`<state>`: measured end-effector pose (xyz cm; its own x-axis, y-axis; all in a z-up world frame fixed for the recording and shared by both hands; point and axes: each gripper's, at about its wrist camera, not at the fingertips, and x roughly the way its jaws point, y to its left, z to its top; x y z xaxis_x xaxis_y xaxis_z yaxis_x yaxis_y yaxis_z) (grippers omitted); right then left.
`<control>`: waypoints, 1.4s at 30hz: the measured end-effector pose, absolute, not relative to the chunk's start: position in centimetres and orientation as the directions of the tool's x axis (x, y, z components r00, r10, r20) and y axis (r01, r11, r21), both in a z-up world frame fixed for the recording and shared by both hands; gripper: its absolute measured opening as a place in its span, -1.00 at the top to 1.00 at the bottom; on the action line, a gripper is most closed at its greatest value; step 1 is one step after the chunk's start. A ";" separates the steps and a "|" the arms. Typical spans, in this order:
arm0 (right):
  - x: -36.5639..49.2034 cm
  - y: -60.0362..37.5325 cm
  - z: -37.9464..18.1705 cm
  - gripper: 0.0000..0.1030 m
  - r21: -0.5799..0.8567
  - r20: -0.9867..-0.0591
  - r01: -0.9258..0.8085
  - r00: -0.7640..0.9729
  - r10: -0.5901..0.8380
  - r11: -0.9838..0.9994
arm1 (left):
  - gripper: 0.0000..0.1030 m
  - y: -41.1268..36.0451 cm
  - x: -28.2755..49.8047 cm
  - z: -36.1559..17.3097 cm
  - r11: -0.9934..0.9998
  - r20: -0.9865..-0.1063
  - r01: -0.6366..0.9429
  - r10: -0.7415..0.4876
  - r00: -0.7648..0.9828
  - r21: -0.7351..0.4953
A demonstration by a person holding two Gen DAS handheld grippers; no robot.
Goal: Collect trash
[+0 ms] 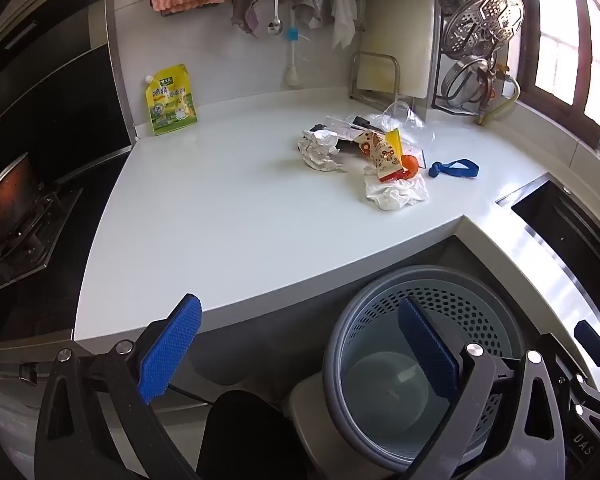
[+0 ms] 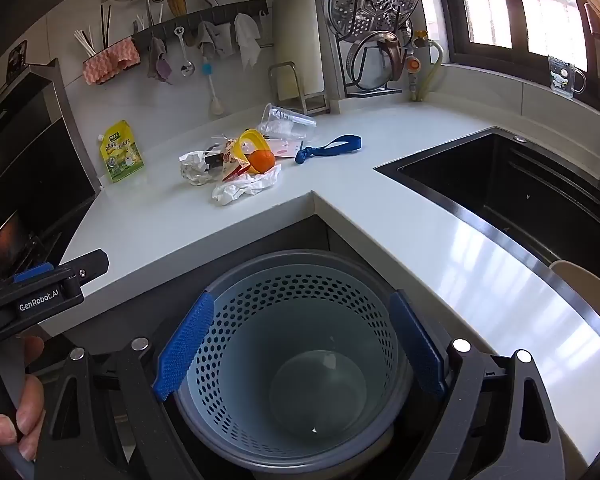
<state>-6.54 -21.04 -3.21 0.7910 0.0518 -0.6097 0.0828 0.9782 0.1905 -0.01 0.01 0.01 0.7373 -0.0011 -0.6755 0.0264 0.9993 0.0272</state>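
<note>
Left gripper (image 1: 300, 352): fingers spread fully wide, nothing between them, held over the near bench (image 1: 220, 220) edge.
Right gripper (image 2: 300, 344): fingers spread fully wide, empty, framing the bin (image 2: 300, 344) below them; no contact visible.
Trash pile (image 2: 236, 164): well ahead of both sets of fingers, mid-bench; crumpled paper (image 1: 320, 150), tissue (image 1: 396, 194), printed wrapper (image 1: 380, 152), orange (image 2: 262, 160), clear cup (image 2: 286, 120) lying on its side, all touching or overlapping.
Blue strap (image 1: 456, 169): just right of the pile, apart from it.
Risk, orange: round; a nudge from the fingers could roll it off the bench edge.
Risk, overlap: lifting one piece may drag neighbours along and scatter them.
Risk, cup: thin-walled by the look; likely to crush or skid away under a hard pinch.
Risk, yellow pouch (image 1: 172, 100): standing far left ahead; probably not trash, could be taken by mistake.
Risk, bin: low beneath the bench corner; a drop released too early would miss it.
</note>
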 end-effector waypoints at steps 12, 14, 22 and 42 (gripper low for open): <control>-6.5 -21.2 -3.3 -0.65 0.189 -0.609 0.085 0.792 0.049 0.978 | -0.88 -0.5 0.1 0.6 0.999 -0.676 0.020 0.011 0.737 0.038; -6.5 -20.9 -3.4 -0.65 0.185 -0.610 0.083 0.791 0.048 0.979 | -0.88 -0.5 0.2 0.6 0.999 -0.678 0.021 0.011 0.735 0.039; -6.6 -20.8 -3.4 -0.65 0.184 -0.610 0.082 0.791 0.049 0.979 | -0.88 0.3 0.2 0.4 0.999 -0.669 0.029 0.007 0.743 0.043; -6.6 -20.8 -3.2 -0.65 0.183 -0.610 0.083 0.791 0.047 0.979 | -0.88 0.2 0.0 0.3 0.998 -0.668 0.034 0.007 0.744 0.048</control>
<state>-6.57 -20.78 -3.22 0.7909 0.0468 -0.6102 0.0835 0.9795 0.1834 0.03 0.17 0.26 0.7438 0.0068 -0.6684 0.0344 0.9982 0.0483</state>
